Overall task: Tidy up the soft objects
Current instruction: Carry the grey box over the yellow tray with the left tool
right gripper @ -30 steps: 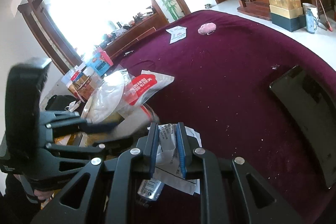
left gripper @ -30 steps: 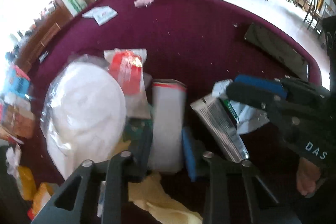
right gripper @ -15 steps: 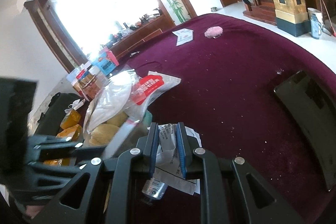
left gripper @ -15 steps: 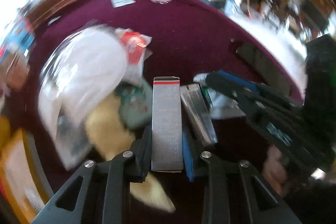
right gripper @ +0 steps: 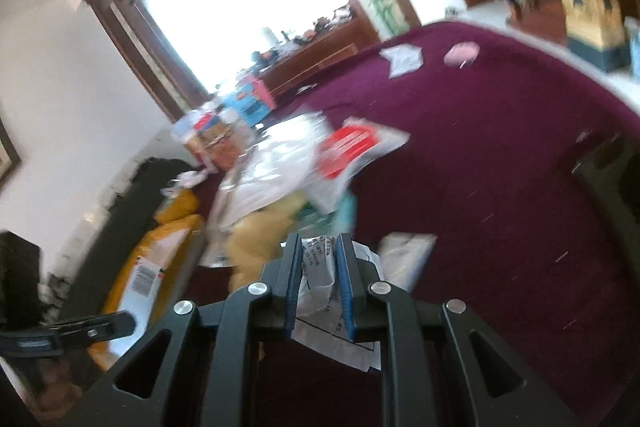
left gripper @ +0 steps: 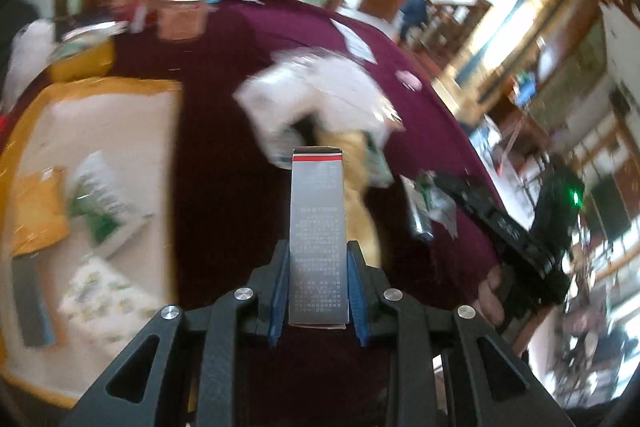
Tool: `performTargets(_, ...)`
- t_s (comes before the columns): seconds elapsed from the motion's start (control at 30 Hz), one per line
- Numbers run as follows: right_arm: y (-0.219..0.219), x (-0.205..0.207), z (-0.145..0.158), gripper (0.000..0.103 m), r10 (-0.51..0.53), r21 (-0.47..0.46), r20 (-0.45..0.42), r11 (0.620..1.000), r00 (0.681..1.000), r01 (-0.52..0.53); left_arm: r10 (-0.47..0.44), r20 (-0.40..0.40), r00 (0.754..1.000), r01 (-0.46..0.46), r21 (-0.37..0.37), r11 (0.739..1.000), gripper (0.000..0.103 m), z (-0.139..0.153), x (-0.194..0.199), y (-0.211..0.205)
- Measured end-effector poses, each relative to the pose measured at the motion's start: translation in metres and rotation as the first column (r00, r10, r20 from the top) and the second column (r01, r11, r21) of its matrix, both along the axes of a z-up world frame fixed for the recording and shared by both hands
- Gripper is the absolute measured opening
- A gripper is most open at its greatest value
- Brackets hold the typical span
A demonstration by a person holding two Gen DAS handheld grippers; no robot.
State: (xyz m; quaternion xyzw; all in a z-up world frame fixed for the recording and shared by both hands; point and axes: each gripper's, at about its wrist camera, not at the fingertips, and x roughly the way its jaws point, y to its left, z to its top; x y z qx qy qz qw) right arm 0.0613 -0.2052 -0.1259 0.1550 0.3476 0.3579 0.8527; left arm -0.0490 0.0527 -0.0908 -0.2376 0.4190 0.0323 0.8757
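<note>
My left gripper (left gripper: 318, 255) is shut on a tall grey carton (left gripper: 318, 223) with a red stripe at its top, held up above the maroon tablecloth (left gripper: 224, 155). To its left lies a yellow-rimmed box (left gripper: 100, 115) with packets inside. My right gripper (right gripper: 319, 259) is shut on a crumpled white printed packet (right gripper: 316, 283), low over the cloth. The right gripper (left gripper: 508, 223) also shows at the right of the left wrist view, still holding that packet (left gripper: 424, 203). A pile of clear plastic bags (right gripper: 276, 171) and a yellow soft thing (right gripper: 260, 239) lies just beyond.
A red and white pouch (right gripper: 352, 147) sits on the pile. Jars and a blue box (right gripper: 248, 103) stand at the table's far left edge. A pink puff (right gripper: 462, 54) and white papers (right gripper: 402, 59) lie far back. A dark flat tray (right gripper: 612, 183) sits at the right.
My left gripper has lifted the grey carton off the pile, rolled and swung left toward the yellow-rimmed box. The right gripper has stayed nearly in place with its packet, tilting a little.
</note>
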Motion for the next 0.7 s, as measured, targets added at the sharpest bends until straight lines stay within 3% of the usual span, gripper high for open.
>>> performTargets(0.17,0.043,-0.029,0.017,0.017,0.101,0.028,0.010,0.994,0.995,-0.102,0.152,0.013,0.988,-0.151,-0.063,0.987,0.028,0.006,-0.027,0.055)
performTargets(0.33,0.119,-0.055,0.036,0.017,0.275,-0.004,0.037,0.961,0.961,-0.275,0.272,0.012,0.962,-0.272,-0.045,0.961,0.028,0.012,-0.043,0.103)
performTargets(0.43,0.164,-0.059,0.040,0.017,0.358,-0.010,0.016,0.934,0.934,-0.358,0.310,0.010,0.951,-0.309,-0.048,0.950,0.028,0.008,-0.042,0.125)
performTargets(0.53,0.211,-0.055,0.041,0.017,0.417,-0.045,-0.001,0.908,0.909,-0.417,0.349,-0.044,0.936,-0.352,-0.087,0.932,0.028,-0.004,-0.032,0.150)
performTargets(0.7,0.283,-0.031,0.030,0.017,0.428,-0.102,-0.091,0.894,0.899,-0.436,0.358,-0.083,0.930,-0.365,-0.108,0.925,0.028,-0.016,-0.012,0.180)
